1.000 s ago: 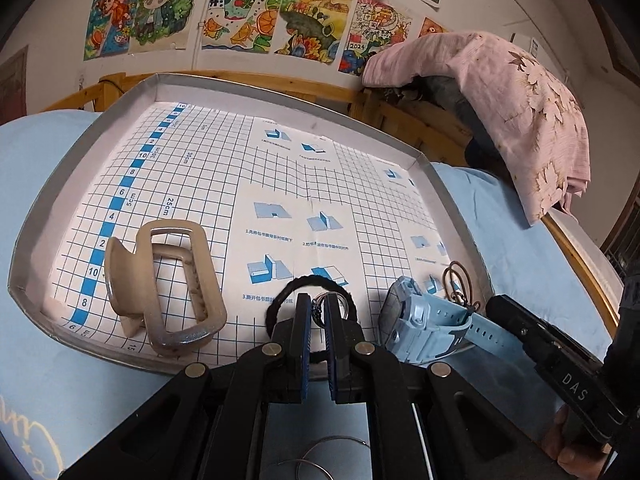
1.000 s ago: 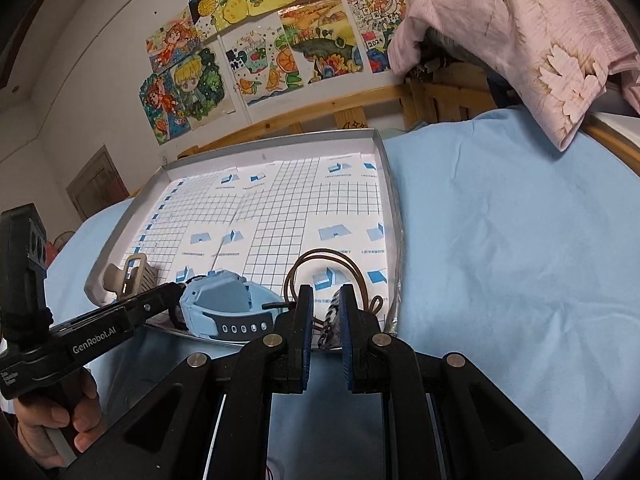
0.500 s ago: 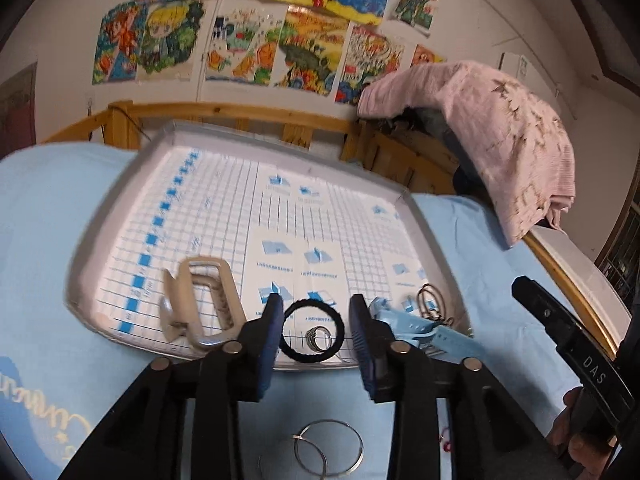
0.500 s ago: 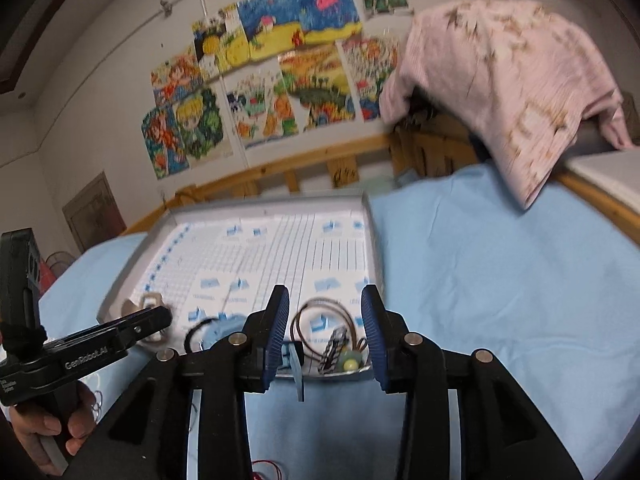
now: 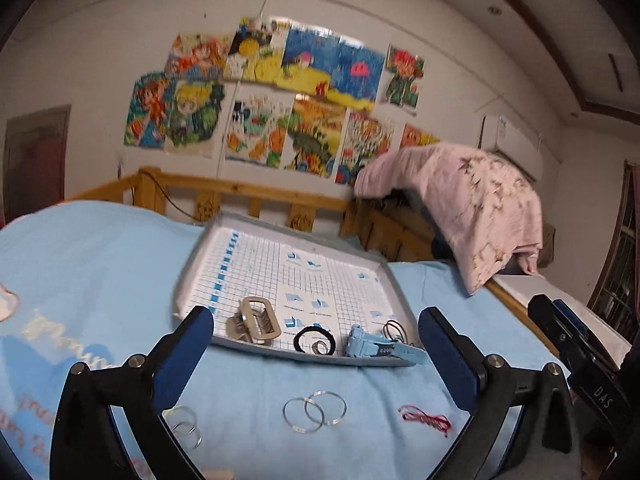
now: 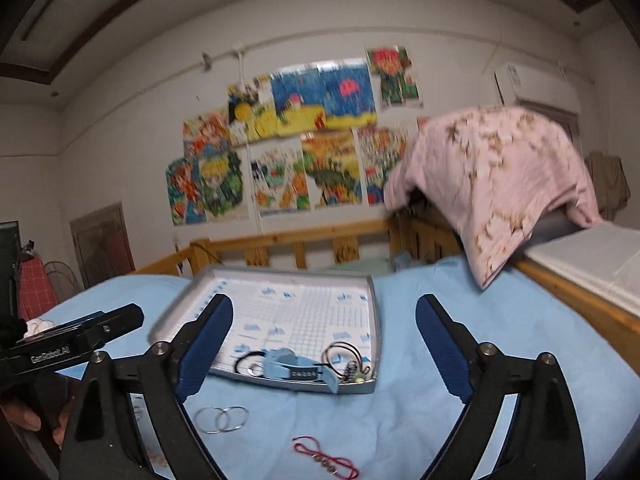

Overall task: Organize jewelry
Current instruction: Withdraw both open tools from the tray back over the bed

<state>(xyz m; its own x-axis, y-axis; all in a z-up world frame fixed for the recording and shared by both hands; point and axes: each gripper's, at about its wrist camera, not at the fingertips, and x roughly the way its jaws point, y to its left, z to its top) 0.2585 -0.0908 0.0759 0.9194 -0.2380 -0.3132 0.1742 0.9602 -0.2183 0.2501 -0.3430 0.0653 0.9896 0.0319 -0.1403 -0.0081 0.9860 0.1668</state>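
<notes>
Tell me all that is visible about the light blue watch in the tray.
The light blue watch looks like a plastic or rubber digital model with a chunky case and a ribbed strap. It lies on its side at the near edge of the grey tray, on the gridded paper lining. One strap end sticks out over the tray's rim toward the blue bedsheet. A black hair tie lies just beside it on one side, a brown cord loop on the other. No gripper touches it.

"DAS" on right gripper (image 5: 588,364), seemingly "GenRobot.AI" on left gripper (image 6: 72,344)
</notes>
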